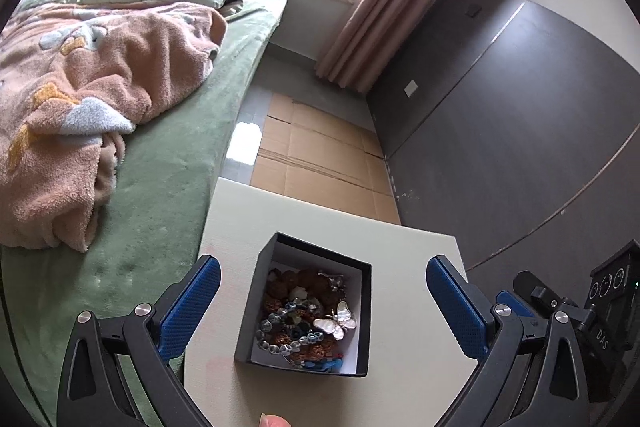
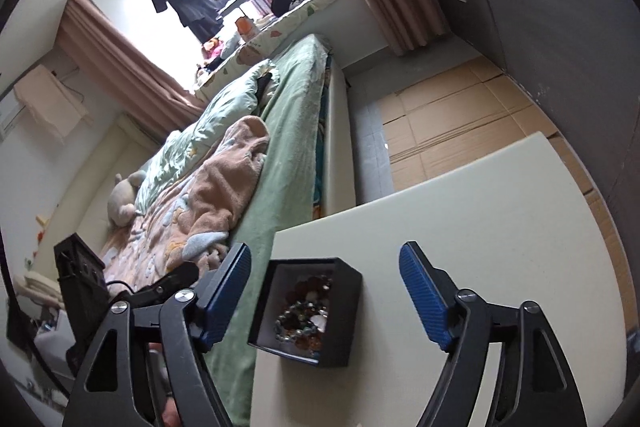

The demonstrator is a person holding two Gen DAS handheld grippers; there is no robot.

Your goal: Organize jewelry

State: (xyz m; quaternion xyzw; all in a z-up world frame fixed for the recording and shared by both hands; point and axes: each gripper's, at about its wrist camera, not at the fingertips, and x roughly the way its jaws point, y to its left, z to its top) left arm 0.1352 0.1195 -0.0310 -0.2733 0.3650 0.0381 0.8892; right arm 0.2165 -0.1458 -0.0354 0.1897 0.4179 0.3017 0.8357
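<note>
Landmark: a small black box [image 1: 362, 307] stood open on a pale table [image 1: 408, 311], near the table edge that faced the bed [image 1: 152, 235].
Jewelry: all of it lay heaped inside the box; a butterfly brooch [image 1: 338, 321] sat on top of a blue-grey bead strand [image 1: 280, 341] and brown beaded pieces [image 1: 304, 283], with something blue at the box's near corner.
Left gripper [image 1: 322, 287]: fingers stood wide apart, one on each side of the box, holding nothing and touching neither the box nor its contents.
Right gripper [image 2: 324, 283]: fingers likewise spread wide, empty, with the box low between them and nearer its left finger.
Outside the box: no piece of jewelry showed on the table in either view.
Done: by these views, nothing looked sorted; the pieces were tangled in one pile.
Left: seemingly the whole job, meaning lifting pieces out one by one, separating strands, and laying them apart.
Likely first pick: the brooch, since it lay uppermost and free.
Risk: strands could drag neighbours out with them.
</note>
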